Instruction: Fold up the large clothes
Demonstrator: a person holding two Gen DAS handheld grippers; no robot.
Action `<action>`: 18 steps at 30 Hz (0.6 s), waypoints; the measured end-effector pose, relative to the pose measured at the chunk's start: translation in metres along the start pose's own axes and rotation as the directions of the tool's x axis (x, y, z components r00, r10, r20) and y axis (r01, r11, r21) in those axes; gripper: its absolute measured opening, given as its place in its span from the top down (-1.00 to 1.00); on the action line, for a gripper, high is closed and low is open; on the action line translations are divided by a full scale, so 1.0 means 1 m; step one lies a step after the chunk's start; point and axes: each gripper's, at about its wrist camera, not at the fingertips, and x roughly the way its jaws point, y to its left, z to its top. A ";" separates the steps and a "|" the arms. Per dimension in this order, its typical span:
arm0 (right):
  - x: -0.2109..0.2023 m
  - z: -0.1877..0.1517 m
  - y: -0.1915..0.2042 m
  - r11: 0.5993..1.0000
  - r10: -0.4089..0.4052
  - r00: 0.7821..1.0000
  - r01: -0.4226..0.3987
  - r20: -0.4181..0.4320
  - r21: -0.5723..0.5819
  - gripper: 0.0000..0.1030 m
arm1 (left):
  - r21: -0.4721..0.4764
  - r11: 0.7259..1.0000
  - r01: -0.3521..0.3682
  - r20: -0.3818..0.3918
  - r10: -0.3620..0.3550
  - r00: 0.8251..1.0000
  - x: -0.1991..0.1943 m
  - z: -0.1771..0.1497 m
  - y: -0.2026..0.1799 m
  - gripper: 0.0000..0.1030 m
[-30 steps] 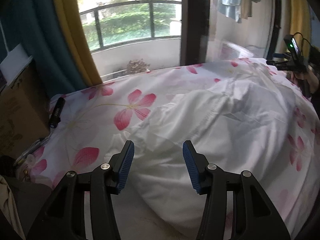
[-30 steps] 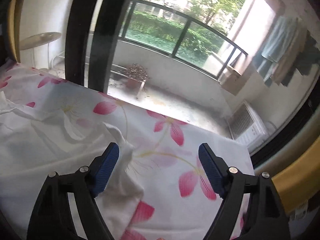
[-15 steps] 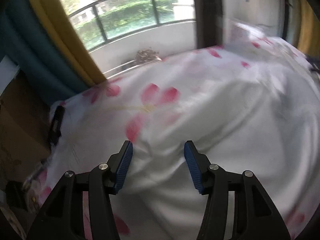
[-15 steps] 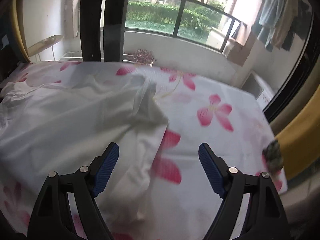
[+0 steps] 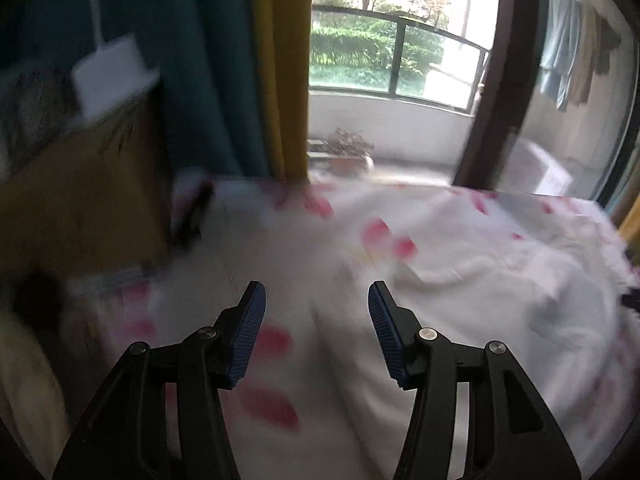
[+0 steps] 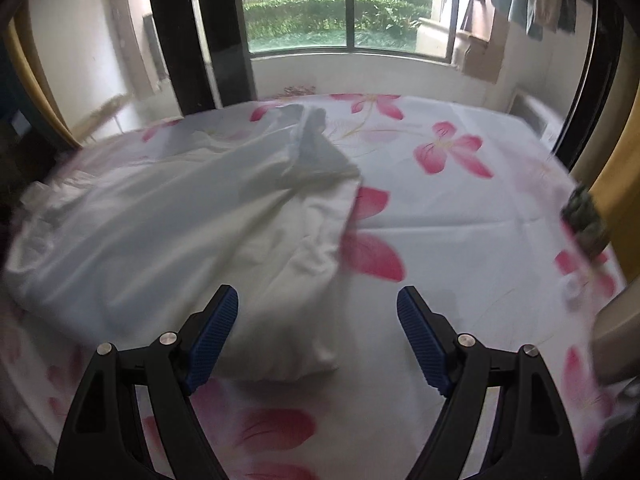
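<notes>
White garment crumpled across left half of flowered bed sheet. Left gripper and right gripper both spread wide, empty, above bed's near edge.

No legible text anywhere.

Both wrist views look down across the bed, facing the balcony.

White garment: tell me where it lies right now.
In the right wrist view the white garment lies crumpled on the left half of the floral bedsheet, its near corner just ahead of the open right hand-held gripper.
</notes>
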 end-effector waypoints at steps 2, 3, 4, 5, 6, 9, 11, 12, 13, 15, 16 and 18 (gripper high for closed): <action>0.000 -0.004 0.002 0.999 0.040 0.999 -0.039 -0.003 0.017 -0.58 | -0.041 0.998 0.050 -0.045 -0.052 0.998 -0.007 -0.024 -0.003 -0.10; 0.001 -0.006 0.004 0.998 0.053 0.999 -0.052 -0.009 0.020 -0.58 | -0.056 0.996 0.064 -0.070 -0.068 0.995 -0.009 -0.037 -0.006 -0.10; 0.004 -0.009 0.006 0.998 0.058 0.998 -0.057 -0.024 0.019 -0.58 | -0.063 0.995 0.082 -0.104 -0.089 0.991 -0.009 -0.051 -0.011 -0.10; 0.004 -0.011 0.008 0.999 0.047 0.999 -0.047 -0.021 0.013 -0.55 | -0.064 0.993 0.098 -0.128 -0.105 0.986 -0.008 -0.061 -0.016 -0.10; 0.003 -0.013 0.011 0.999 0.035 0.999 -0.035 -0.017 0.004 -0.38 | -0.062 0.992 0.106 -0.146 -0.114 0.983 -0.006 -0.069 -0.019 -0.10; 0.000 -0.016 0.016 0.999 0.033 0.999 -0.033 -0.016 -0.021 0.53 | -0.009 0.997 0.077 -0.138 -0.077 0.987 -0.009 -0.085 -0.030 -0.10; -0.004 -0.020 0.020 0.998 0.050 0.999 -0.051 -0.017 -0.039 0.66 | 0.013 0.998 0.063 -0.131 -0.061 0.990 -0.009 -0.086 -0.034 -0.07; -0.006 -0.022 0.022 0.998 0.040 0.999 -0.040 -0.012 -0.054 0.70 | 0.036 0.997 0.062 -0.126 -0.057 0.990 -0.009 -0.088 -0.038 0.31; -0.011 -0.025 0.024 0.997 0.039 0.999 -0.039 -0.005 -0.062 0.72 | 0.052 0.996 0.068 -0.129 -0.061 0.990 -0.008 -0.089 -0.042 0.79; -0.018 -0.031 0.023 0.998 0.046 0.999 -0.046 0.011 -0.052 0.74 | 0.067 0.995 0.073 -0.124 -0.064 0.990 -0.011 -0.091 -0.048 0.86; -0.022 -0.034 0.021 0.998 0.049 0.999 -0.048 0.018 -0.041 0.75 | 0.077 0.995 0.063 -0.115 -0.054 0.992 -0.014 -0.090 -0.051 0.88; -0.030 -0.041 0.019 0.998 0.049 0.998 -0.048 0.029 -0.027 0.75 | 0.092 0.994 0.061 -0.097 -0.052 0.994 -0.020 -0.090 -0.055 0.88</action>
